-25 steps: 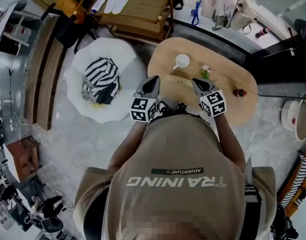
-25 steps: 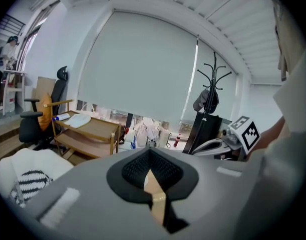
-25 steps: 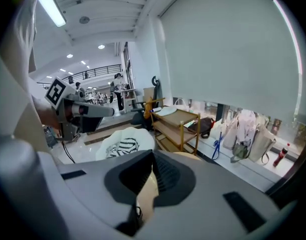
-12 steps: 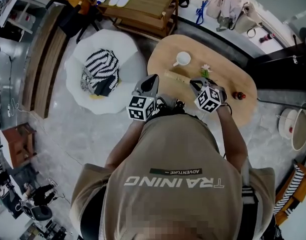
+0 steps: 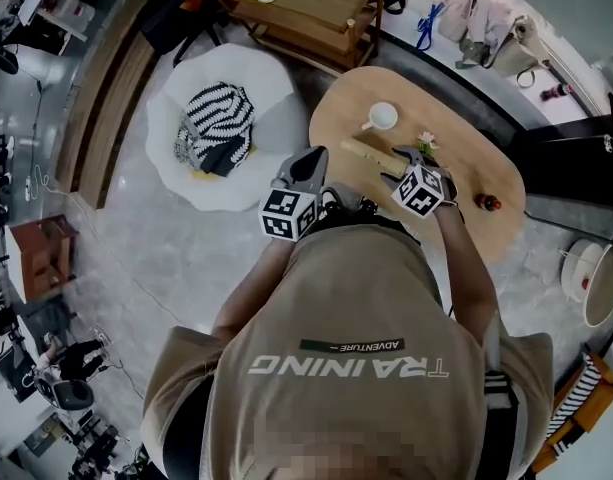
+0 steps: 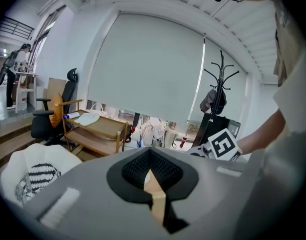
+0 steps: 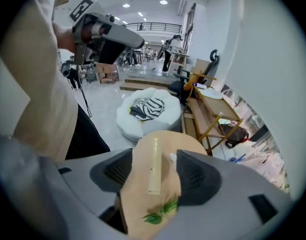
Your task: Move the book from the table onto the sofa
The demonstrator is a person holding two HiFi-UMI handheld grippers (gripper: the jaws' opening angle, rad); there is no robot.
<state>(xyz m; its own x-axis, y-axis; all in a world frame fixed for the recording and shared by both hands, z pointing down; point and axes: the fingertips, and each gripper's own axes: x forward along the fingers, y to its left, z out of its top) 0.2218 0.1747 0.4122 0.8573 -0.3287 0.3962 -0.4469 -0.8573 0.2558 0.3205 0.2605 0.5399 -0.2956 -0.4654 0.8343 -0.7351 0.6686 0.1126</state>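
- Now the book (image 5: 369, 154) lies flat on the table (image 5: 466, 158), about at the middle of it, between the cup (image 5: 383, 116) and the small plant (image 5: 426, 144)
- The sofa (image 5: 176, 168) stands just beside the table, on the side where the cup is, with a striped cushion (image 5: 214, 118) on it
- I judge the book as thin and light, with a stiff and rather smooth cover, so it can slide out from a weak grip; it seems not fragile
- Because it lies flat, I think the best place to take it is a long edge near the middle of its length, one pad under and one over, so it does not swing or fall open
- My right claw (image 7: 152, 176) hangs above the table and points down at the book; its jaws have just been opening and stand wide apart; the book shows in the gap between them, but lower, and no pad touches it
- My left claw (image 6: 152, 166) is near the table edge on the sofa side, jaws together, nothing between them
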